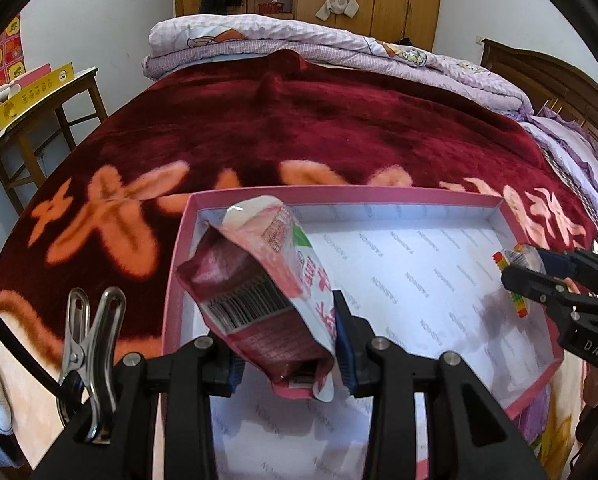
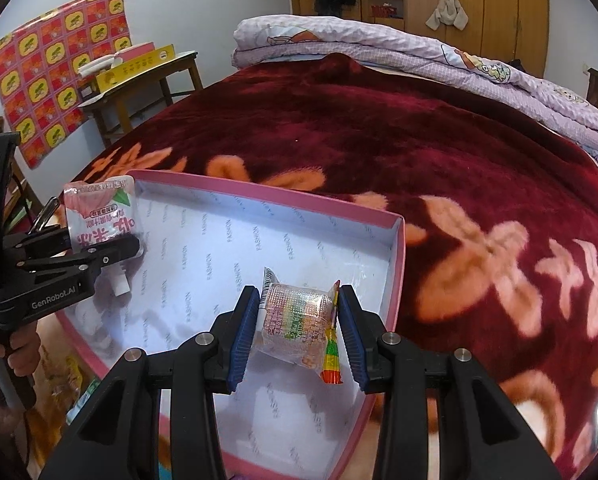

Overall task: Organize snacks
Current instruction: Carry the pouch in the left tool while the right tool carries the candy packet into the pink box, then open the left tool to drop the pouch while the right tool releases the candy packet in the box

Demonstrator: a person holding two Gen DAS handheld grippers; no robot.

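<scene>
Blue ribbed pads of the left tongs [image 1: 289, 344] are clamped on a crinkled pink foil pouch [image 1: 267, 280], held above the near left corner of a shallow pink cardboard box [image 1: 379, 191]. A clear, square rainbow-printed packet [image 2: 295, 316] is pinched between the right tongs [image 2: 297, 334] over the box's white printed lining. The box is laid on a plush maroon blanket [image 1: 319, 128] covering the bed.

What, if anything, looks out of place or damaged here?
Nothing stands out. The left gripper holds a crumpled pink pouch, the right gripper a clear wrapped snack, both over the pink box.
</scene>
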